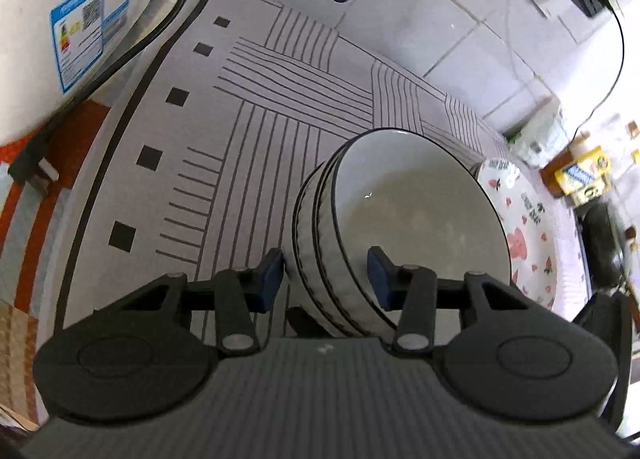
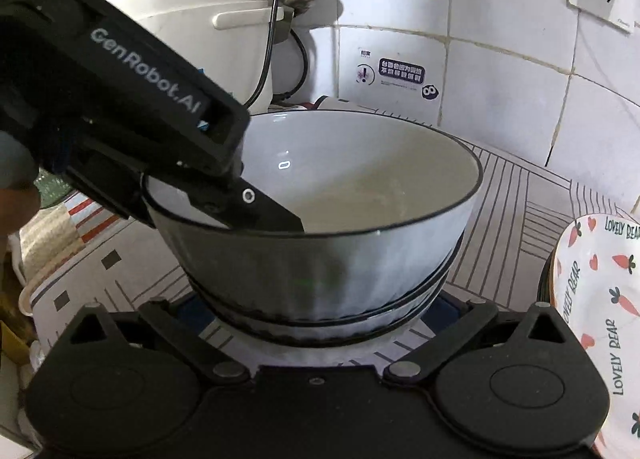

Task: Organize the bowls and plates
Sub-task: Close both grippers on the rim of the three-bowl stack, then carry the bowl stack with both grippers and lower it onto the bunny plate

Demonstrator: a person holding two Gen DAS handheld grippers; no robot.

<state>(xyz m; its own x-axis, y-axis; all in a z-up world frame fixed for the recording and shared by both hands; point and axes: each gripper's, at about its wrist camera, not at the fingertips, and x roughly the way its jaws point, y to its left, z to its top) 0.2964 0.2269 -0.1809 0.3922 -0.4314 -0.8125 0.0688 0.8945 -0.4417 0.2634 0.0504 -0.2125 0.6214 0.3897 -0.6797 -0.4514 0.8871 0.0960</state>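
Left tongs (image 1: 326,279) straddling nested bowls' (image 1: 400,219) rim, top bowl empty

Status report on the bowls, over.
Left gripper clamped on bowl stack rim. Right gripper straddling stack base, contact unclear. Patterned plate close beside stack.

Line-patterned white mat (image 1: 256,107) under stacked bowls (image 1: 344,259) and carrot-print plate (image 1: 532,243).
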